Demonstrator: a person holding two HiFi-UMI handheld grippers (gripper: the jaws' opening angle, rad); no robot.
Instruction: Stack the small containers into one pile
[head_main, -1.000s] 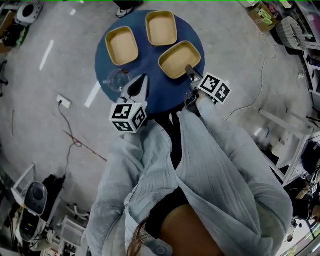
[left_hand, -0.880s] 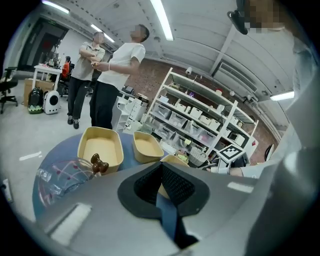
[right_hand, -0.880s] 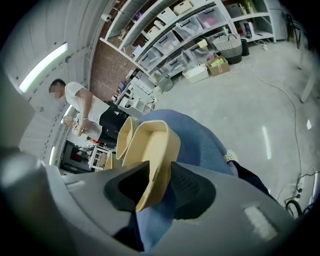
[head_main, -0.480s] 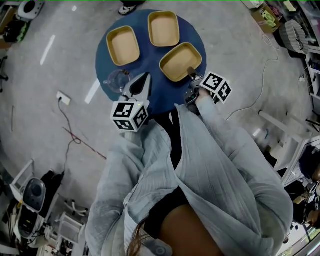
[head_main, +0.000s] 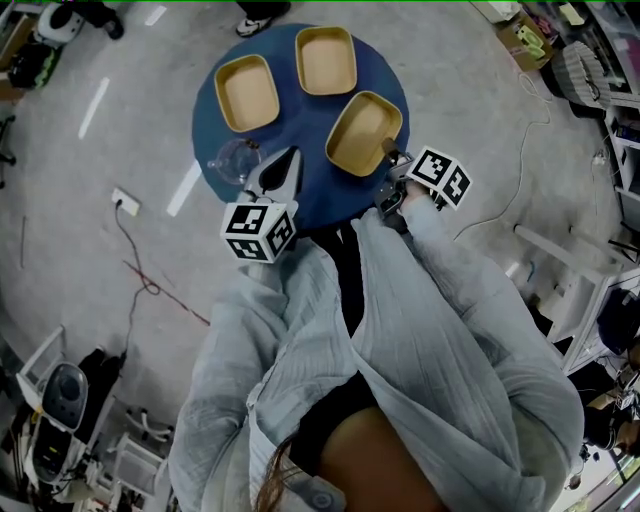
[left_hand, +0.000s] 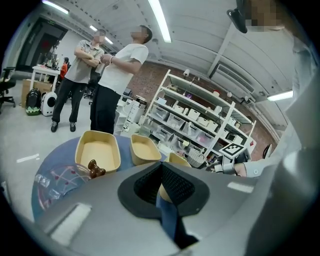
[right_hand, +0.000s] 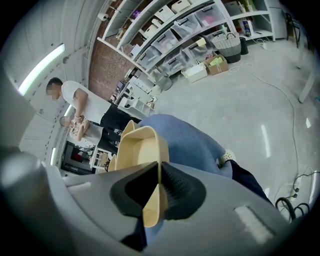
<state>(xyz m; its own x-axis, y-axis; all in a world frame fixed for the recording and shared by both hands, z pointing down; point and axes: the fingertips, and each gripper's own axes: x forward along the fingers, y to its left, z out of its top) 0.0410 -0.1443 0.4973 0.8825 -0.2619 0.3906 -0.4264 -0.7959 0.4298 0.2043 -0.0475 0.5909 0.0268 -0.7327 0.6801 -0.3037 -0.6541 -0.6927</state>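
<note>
My right fingers had just closed onto the near rim of the nearest tan container on the blue bench; my left fingers hung together, empty. Grasp made, I judged; next it needed lifting and nesting squarely into a neighbouring container

The table has a matt blue top. Over it, the near container, left container and far container look like smooth, matt tan plastic. At the table's left edge is a clear piece of glossy plastic. Beside the table, the sleeve is crinkled pale cloth.
</note>
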